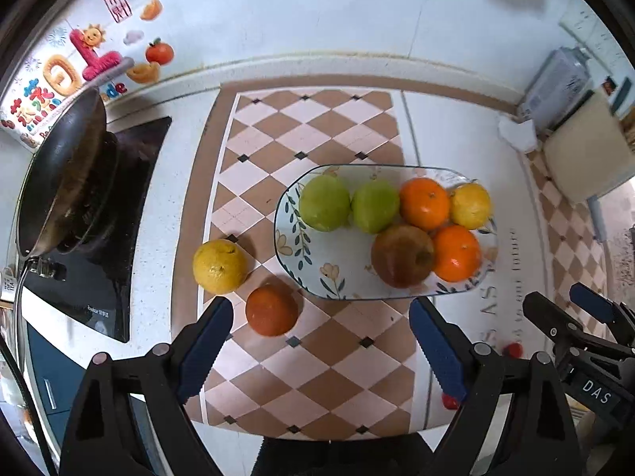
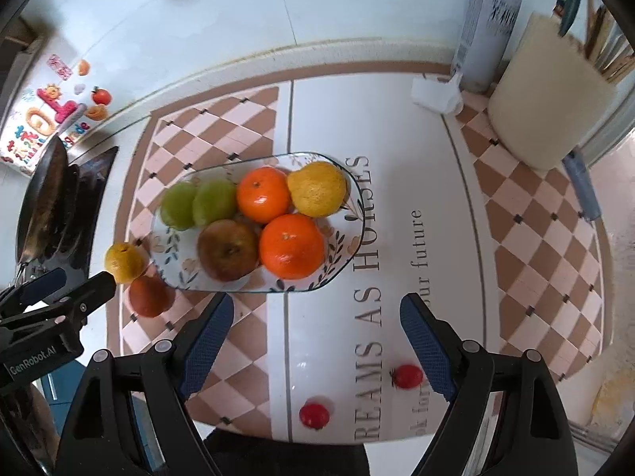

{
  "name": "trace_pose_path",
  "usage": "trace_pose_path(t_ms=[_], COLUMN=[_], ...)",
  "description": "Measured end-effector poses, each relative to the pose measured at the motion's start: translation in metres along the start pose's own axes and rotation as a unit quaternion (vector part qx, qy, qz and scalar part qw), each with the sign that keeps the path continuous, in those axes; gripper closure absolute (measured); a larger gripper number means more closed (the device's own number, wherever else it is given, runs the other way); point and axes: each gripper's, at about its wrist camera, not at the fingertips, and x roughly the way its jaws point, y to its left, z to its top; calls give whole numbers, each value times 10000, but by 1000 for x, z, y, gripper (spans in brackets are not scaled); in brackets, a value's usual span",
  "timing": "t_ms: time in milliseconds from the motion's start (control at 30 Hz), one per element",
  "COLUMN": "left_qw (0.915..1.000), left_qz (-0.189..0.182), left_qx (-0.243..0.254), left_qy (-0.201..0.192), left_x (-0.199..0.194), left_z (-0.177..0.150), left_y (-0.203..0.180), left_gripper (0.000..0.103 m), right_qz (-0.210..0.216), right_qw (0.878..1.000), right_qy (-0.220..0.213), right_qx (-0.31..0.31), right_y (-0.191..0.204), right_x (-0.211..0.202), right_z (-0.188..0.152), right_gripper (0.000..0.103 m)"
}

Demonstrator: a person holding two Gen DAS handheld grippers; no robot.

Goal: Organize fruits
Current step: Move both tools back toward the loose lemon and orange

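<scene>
Both grippers hang over the counter with their blue pads spread wide and nothing between them. The left gripper [image 1: 321, 329] points down at the checkered mat [image 1: 317, 373], touching no fruit; the right gripper [image 2: 313, 329] does the same over the white strip with printed lettering, just short of the plate's near rim.

The oval flowered plate [image 1: 301, 254] holds six fruits: two green ones [image 1: 324, 203] side by side at the left end, two oranges [image 1: 424, 203], one lemon [image 1: 471, 205] at the far right end, and one brownish-red apple [image 1: 401, 256] at the front, touching the nearer orange.

Off the plate, on the mat to its left, lie two more: a yellow lemon [image 1: 220, 265] and, just beside it, a darker orange [image 1: 272, 309], which sits close ahead of the left gripper's left pad.

Two small red tomatoes [image 2: 406, 376] rest on the white strip near the counter's front edge, one beside the right gripper's right pad, the other [image 2: 314, 415] nearer the middle.

A dark pan [image 1: 63, 174] sits on the black stove at the left
</scene>
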Motion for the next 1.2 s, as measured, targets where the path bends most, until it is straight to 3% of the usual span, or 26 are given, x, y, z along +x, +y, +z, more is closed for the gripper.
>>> trace_pose_path(t_ms=[300, 600, 900, 1000, 1100, 1200], left_qw=[9990, 9973, 9968, 9970, 9973, 9965], left_qz=[-226, -185, -243, -168, 82, 435], left_qx=[18, 16, -259, -264, -264, -270], left_qy=[-390, -716, -716, -713, -687, -663], left_x=[-49, -85, -86, -80, -68, -53], left_z=[-16, -27, -23, -16, -10, -8], left_y=[4, 12, 30, 42, 60, 81], left_gripper=[12, 12, 12, 12, 1, 1], right_qz=[52, 116, 271, 403, 629, 884], right_qw=[9987, 9974, 9976, 9975, 9969, 9951], right_qy=[-492, -711, -577, -442, -233, 10], right_qx=[-134, -87, 274, 381, 418, 451], right_y=[15, 18, 14, 17, 29, 49], right_x=[-65, -96, -83, -67, -43, -11], right_z=[-19, -27, -24, -23, -24, -28], right_gripper=[15, 15, 14, 8, 8, 8])
